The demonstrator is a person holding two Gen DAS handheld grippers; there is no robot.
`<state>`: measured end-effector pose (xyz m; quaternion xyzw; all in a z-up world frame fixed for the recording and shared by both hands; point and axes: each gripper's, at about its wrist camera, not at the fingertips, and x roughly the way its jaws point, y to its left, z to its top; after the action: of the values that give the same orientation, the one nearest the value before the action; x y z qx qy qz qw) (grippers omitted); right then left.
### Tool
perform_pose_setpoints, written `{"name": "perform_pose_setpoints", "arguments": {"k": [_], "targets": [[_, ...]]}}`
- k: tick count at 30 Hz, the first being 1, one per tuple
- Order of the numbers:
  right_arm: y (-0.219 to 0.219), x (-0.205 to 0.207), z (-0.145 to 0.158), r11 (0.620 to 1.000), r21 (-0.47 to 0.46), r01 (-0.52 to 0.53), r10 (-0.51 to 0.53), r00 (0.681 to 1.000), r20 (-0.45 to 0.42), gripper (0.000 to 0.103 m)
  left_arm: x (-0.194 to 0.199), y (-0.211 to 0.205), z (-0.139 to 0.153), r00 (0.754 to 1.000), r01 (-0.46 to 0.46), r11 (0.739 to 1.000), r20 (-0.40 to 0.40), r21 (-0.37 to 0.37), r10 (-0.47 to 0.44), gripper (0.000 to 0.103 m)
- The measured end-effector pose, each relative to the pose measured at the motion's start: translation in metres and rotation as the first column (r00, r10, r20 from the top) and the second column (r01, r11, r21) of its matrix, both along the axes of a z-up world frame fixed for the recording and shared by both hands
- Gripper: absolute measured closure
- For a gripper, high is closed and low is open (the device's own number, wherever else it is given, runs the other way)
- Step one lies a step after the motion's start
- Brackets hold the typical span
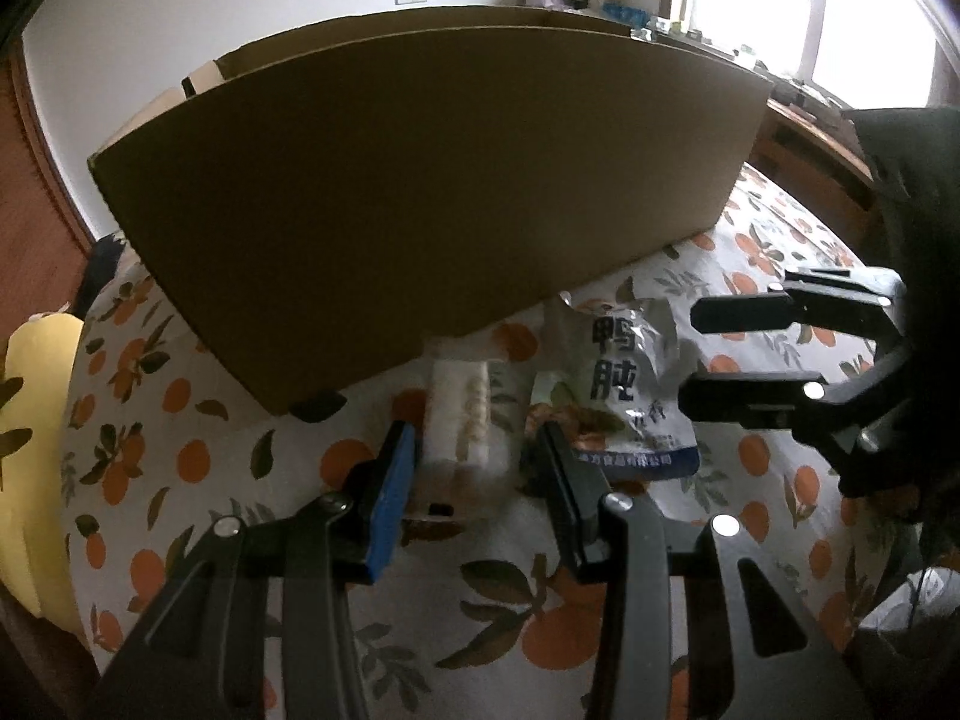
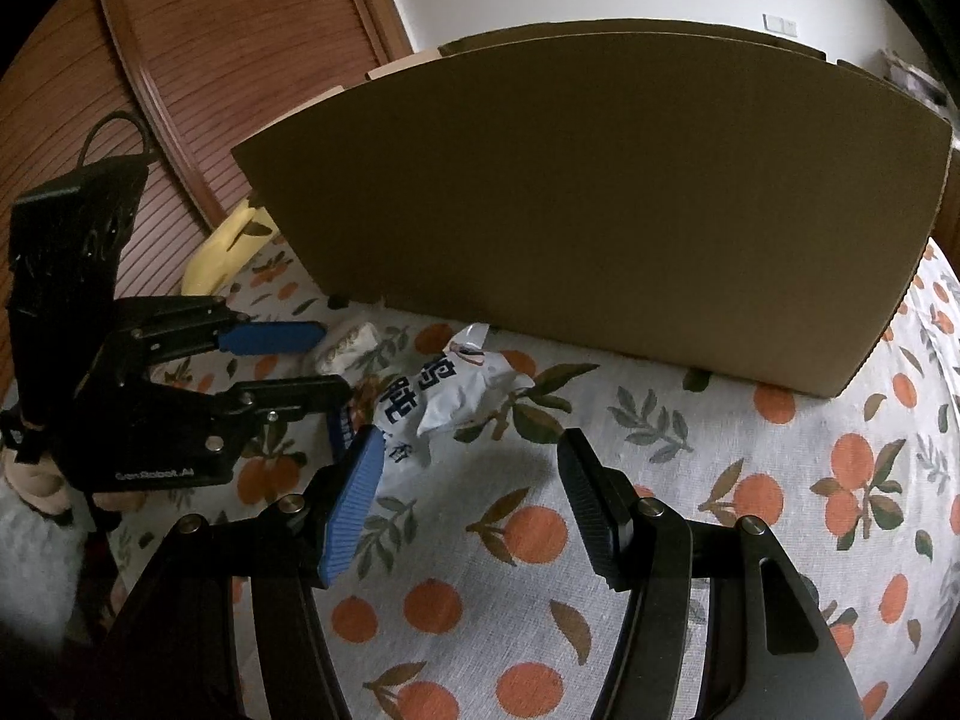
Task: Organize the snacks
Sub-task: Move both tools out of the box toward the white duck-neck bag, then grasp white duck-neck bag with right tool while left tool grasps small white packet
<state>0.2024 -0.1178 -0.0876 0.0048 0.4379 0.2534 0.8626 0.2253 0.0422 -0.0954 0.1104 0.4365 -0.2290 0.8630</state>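
the white snack lies on the orange-print surface just in front of the box, between the spread fingers of the left gripper, which flank it without visibly pinching it yet. just beside it on the right lies the silver pouch, crumpled, with dark lettering. the right gripper hangs released above the cloth, near the pouch but not around it, its blue pad just touching the pouch's edge in view. the step in hand looks like the pick of the white snack for the box. the next move calls for closing the left fingers on the pack squarely, then a lift high enough to clear the tall near wall of the box before dropping it inside; the pouch would follow with the right.
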Motion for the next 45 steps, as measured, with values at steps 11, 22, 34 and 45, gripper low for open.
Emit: {"name": "perform_pose_setpoints", "arguments": {"k": [11, 22, 34, 45], "targets": [[0.021, 0.003, -0.002, 1.0, 0.007, -0.011, 0.011, 1.0, -0.019, 0.042, 0.001, -0.001, -0.004, 0.999, -0.038, 0.999, 0.019, 0.021, 0.038, 0.083], [0.045, 0.019, -0.009, 1.0, 0.004, 0.031, -0.03, 0.998, -0.059, 0.045, -0.01, 0.015, -0.005, 0.998, -0.065, 0.996, 0.005, -0.06, 0.066, 0.083], [0.078, 0.026, -0.014, 0.975, -0.213, 0.061, -0.056, 0.998, 0.032, 0.051, -0.016, 0.027, -0.003, 0.997, -0.072, 0.992, -0.005, -0.103, 0.072, 0.083], [0.065, 0.006, -0.011, 0.983, -0.183, 0.032, -0.027, 0.999, 0.032, 0.06, -0.034, 0.03, 0.001, 0.994, -0.106, 0.986, 0.005, -0.131, 0.108, 0.083]]}}
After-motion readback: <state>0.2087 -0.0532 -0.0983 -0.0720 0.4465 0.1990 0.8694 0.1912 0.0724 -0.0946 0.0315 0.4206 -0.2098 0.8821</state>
